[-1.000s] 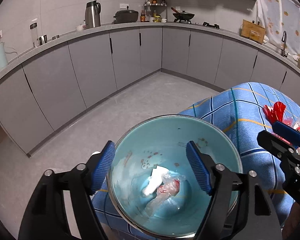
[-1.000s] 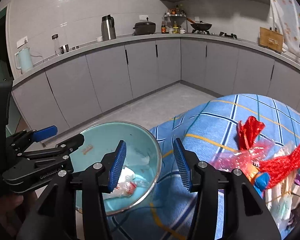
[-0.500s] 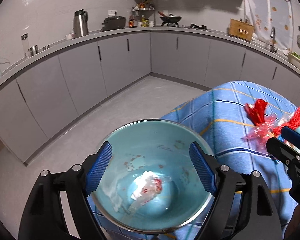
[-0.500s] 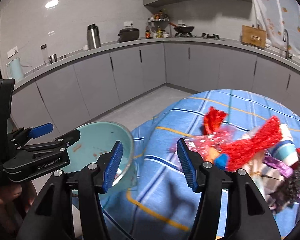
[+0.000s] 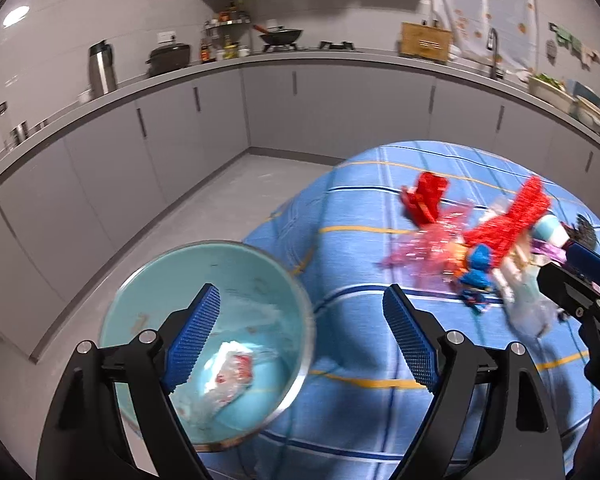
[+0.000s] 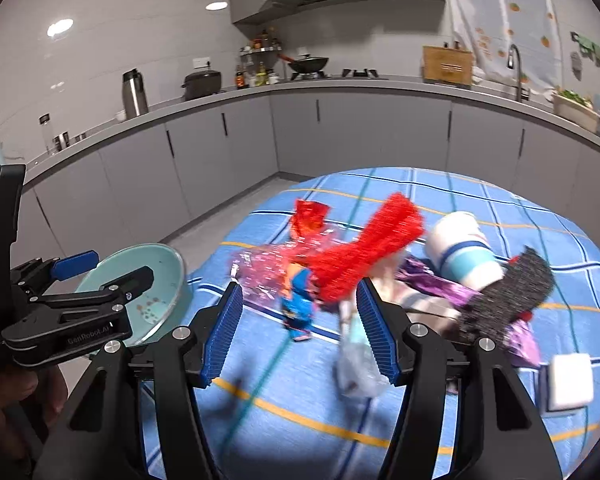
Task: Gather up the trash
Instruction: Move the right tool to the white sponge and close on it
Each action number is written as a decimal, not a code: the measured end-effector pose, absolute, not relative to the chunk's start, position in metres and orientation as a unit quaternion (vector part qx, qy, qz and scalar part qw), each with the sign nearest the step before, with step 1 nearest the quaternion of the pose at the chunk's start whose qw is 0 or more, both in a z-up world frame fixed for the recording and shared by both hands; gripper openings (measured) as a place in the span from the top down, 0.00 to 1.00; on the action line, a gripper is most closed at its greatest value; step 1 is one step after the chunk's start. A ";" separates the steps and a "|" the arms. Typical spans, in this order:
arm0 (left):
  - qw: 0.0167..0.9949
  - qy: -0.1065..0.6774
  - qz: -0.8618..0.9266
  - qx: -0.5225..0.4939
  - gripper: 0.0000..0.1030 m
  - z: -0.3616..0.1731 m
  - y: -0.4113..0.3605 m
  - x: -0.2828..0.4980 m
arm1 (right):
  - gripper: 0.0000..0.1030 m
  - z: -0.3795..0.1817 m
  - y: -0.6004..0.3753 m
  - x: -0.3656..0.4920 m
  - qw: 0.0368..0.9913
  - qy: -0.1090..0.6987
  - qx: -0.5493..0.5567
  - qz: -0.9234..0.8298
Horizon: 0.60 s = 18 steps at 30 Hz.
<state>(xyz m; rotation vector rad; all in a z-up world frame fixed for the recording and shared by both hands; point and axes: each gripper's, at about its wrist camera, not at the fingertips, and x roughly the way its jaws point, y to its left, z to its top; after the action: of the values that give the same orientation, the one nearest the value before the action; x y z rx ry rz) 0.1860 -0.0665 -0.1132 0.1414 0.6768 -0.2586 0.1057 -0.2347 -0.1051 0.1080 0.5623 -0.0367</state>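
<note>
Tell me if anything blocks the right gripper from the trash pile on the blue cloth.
Nothing visible does. The right gripper is open and faces the trash pile directly, with only bare tablecloth in the gap. The left gripper and bowl sit off to the left.

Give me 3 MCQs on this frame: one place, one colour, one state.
1. Where is the crumpled wrapper with red marks?
A. inside the teal bowl
B. on the floor
C. on the counter

2. What colour is the tablecloth?
A. plain white
B. blue plaid with yellow lines
C. green

3. What is the right gripper doing?
A. shut on the paper cup
B. open, holding nothing
C. shut on the bowl rim

Answers: A, the wrapper lies on the floor of the teal bowl; B, blue checks with yellow stripes show in both views; B, its pads stand apart in front of the trash pile, gripping nothing.
</note>
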 end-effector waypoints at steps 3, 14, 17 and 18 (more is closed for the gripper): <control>0.930 0.331 -0.142 0.076 0.20 -0.114 -0.084 0.182 | 0.41 -0.106 -0.248 0.094 0.959 0.276 0.054 -0.035; 0.917 0.325 -0.206 0.101 0.20 -0.116 -0.151 0.165 | 0.38 -0.108 -0.324 0.038 0.949 0.270 0.075 -0.146; 0.914 0.324 -0.221 0.104 0.20 -0.117 -0.166 0.161 | 0.38 -0.115 -0.348 0.028 0.939 0.281 0.078 -0.185; 0.913 0.325 -0.226 0.104 0.20 -0.117 -0.172 0.160 | 0.38 -0.119 -0.354 0.025 0.936 0.283 0.083 -0.192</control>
<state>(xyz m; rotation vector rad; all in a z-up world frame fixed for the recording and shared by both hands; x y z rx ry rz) 0.1595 -0.1717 -0.1170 0.2149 0.6689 -0.4652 0.0251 -0.3537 -0.1190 0.1688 0.5781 -0.3922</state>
